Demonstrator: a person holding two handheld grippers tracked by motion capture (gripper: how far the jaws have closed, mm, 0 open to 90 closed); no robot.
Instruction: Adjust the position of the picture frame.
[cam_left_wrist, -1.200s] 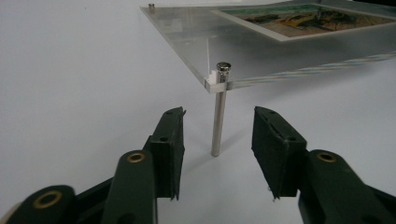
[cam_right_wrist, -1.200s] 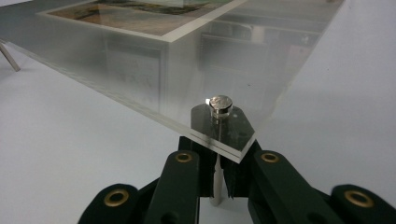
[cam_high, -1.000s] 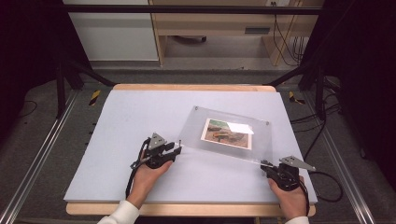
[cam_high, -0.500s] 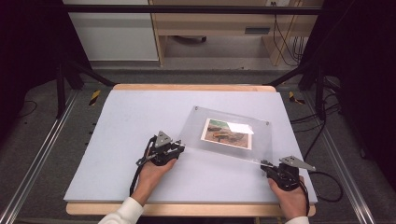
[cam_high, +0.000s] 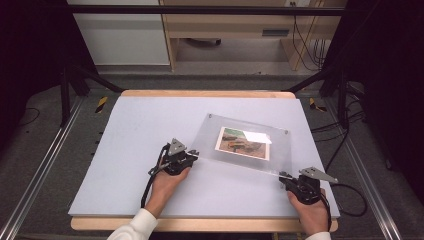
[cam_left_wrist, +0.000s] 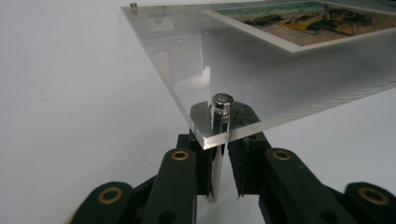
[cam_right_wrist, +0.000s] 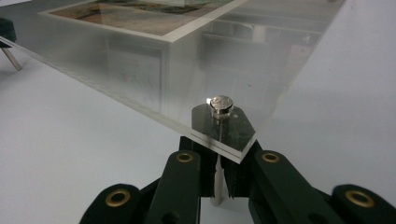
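Our left gripper (cam_high: 192, 156) pinches the near left corner of the clear acrylic picture frame (cam_high: 250, 165); its jaws have just been closing, and in the left gripper view they now press together on the metal standoff leg (cam_left_wrist: 215, 154) that runs down from the silver cap (cam_left_wrist: 222, 101) at that corner. We see the leg standing upright between the two black jaws, with the corner of the plate just above them. Our right gripper (cam_high: 286, 177) grips the near right corner the same way: in the right gripper view its jaws clamp the metal post (cam_right_wrist: 217, 175) under the round stud (cam_right_wrist: 221, 103), and the plate's corner sits over the jaw tips.

We hold the frame over the white table (cam_high: 135, 130), right of its middle, with the far edge tilted a little toward the back. A printed picture (cam_high: 243, 144) with a white border lies sandwiched in the clear plate, near its centre. Small studs mark the two far corners (cam_high: 210, 115). From the high view our left hand (cam_high: 167, 184) rests on the table behind its gripper, and our right hand (cam_high: 312, 212) sits at the near right edge of the table, a black cable (cam_high: 350, 197) looping off beside it.
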